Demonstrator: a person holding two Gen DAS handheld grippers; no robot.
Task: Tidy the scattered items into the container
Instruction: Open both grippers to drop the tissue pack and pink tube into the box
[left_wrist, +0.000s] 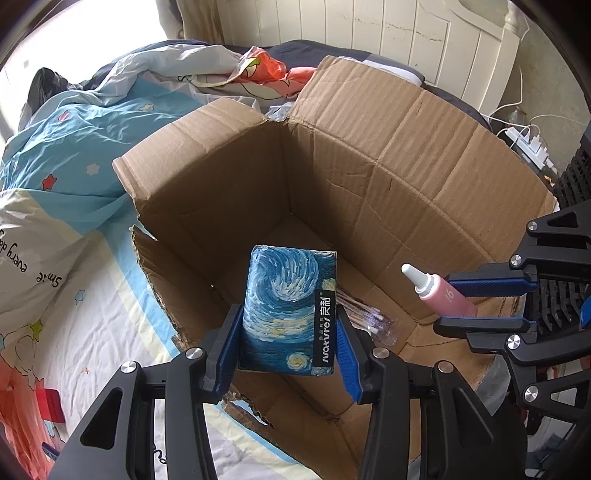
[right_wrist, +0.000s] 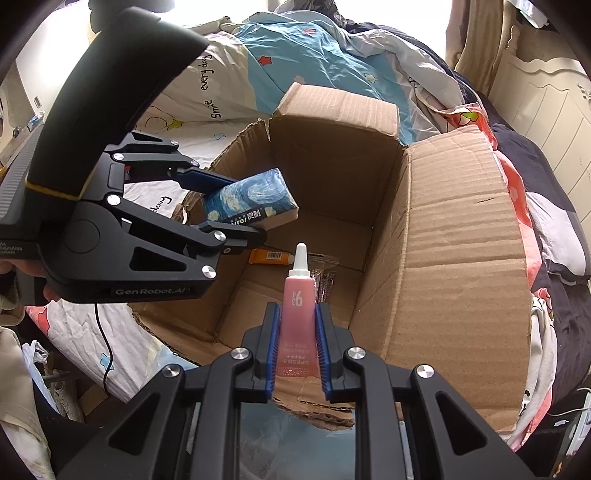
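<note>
An open cardboard box (left_wrist: 388, 177) stands on the bed; it also shows in the right wrist view (right_wrist: 443, 221). My left gripper (left_wrist: 288, 328) is shut on a blue starry-night tissue pack (left_wrist: 291, 306) and holds it over the box's opening; the pack also shows in the right wrist view (right_wrist: 251, 201). My right gripper (right_wrist: 298, 321) is shut on a pink tube (right_wrist: 299, 306) with a white cap, held over the box's near edge; the tube shows in the left wrist view (left_wrist: 439, 290). On the box floor lie an orange tube (right_wrist: 267, 256) and a clear packet of swabs (right_wrist: 325, 277).
A crumpled blue star-print quilt (left_wrist: 85, 147) and a cartoon bed sheet (left_wrist: 92, 325) surround the box. A white headboard (left_wrist: 369, 29) stands behind. A power strip with cables (left_wrist: 528, 142) lies at the far right. The box flaps (right_wrist: 465, 295) stand up.
</note>
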